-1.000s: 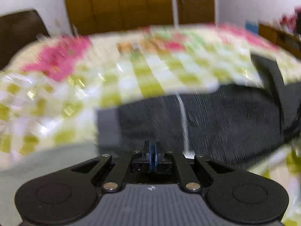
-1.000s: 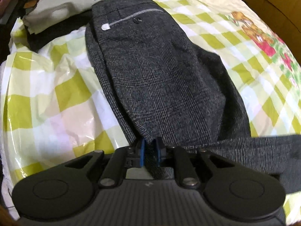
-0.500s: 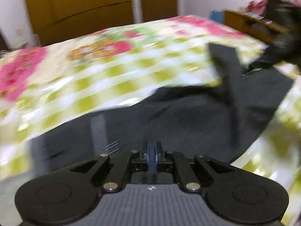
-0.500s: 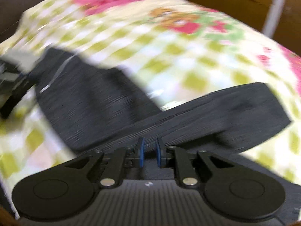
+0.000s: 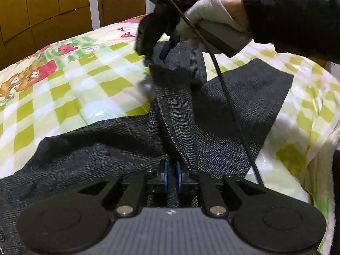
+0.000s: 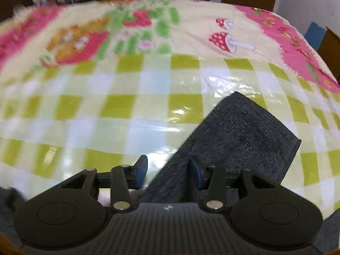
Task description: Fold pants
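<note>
Dark grey woven pants [image 5: 233,110] lie on a bed sheet [image 5: 85,89] checked in green and white. My left gripper [image 5: 172,174] is shut on a raised fold of the pants, and its jaws are just starting to ease apart. That fold runs forward to my right gripper [image 5: 155,53], held in a gloved hand [image 5: 204,10]. In the right wrist view, the right gripper [image 6: 167,171] is opening. Its blue pads stand well apart. The pant leg [image 6: 244,131] passes between them, and they do not press on it. The leg's hem end lies flat on the sheet [image 6: 127,106].
Brown wooden wardrobe doors [image 5: 53,10] stand behind the bed. A black sleeve [image 5: 297,17] and a black cable [image 5: 233,106] cross over the pants. The bed's edge falls away at the right [image 5: 318,170]. Strawberry and mushroom prints [image 6: 229,40] cover the far part of the sheet.
Both grippers swept across the bed with the pant leg. The right gripper rolled round, its jaws parted and it let go of the leg. The left gripper still holds the cloth.
</note>
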Demonstrator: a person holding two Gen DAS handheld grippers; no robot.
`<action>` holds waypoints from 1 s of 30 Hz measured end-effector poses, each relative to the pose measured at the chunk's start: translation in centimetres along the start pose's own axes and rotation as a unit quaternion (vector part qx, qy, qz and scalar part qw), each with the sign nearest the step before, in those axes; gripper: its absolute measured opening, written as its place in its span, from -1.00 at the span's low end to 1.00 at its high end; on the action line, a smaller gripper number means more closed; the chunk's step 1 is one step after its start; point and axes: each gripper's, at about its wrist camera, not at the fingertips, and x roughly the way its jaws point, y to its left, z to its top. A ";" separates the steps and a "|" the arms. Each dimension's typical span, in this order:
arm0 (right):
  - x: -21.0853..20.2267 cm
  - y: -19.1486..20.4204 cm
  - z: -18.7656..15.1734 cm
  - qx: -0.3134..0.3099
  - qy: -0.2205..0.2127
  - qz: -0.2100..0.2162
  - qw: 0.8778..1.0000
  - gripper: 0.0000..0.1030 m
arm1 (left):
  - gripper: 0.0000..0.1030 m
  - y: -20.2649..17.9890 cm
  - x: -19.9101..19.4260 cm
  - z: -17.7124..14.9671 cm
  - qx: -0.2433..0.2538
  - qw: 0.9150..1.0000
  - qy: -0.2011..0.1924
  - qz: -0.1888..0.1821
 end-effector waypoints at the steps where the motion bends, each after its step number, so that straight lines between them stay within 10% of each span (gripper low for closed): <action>1: 0.5 -0.5 -0.4 0.003 0.005 -0.008 1.000 -0.35 | -0.55 -0.1 0.0 0.0 0.000 1.000 -0.001 0.002; 3: 0.9 -2.0 -1.1 0.021 0.007 -0.008 1.000 -0.86 | -0.55 -0.3 -0.1 0.2 -0.001 1.000 -0.001 0.002; 6: -1.3 -5.4 -2.6 0.058 -0.014 0.019 0.998 -0.91 | -0.55 -0.7 -0.6 0.6 0.010 1.000 -0.007 -0.002; 15: -15.1 -17.6 -14.0 0.232 -0.143 0.112 0.956 -0.92 | -0.55 -4.8 -0.8 1.8 0.045 0.999 -0.025 -0.013; 21: -11.3 -20.9 -25.1 0.322 -0.096 0.103 0.936 -0.84 | -0.55 -8.4 1.8 0.7 0.109 0.994 0.017 -0.009; 30: -10.1 -25.5 -26.7 0.416 -0.145 0.113 0.891 -0.60 | -0.54 -9.6 3.5 2.5 0.116 0.993 0.029 -0.011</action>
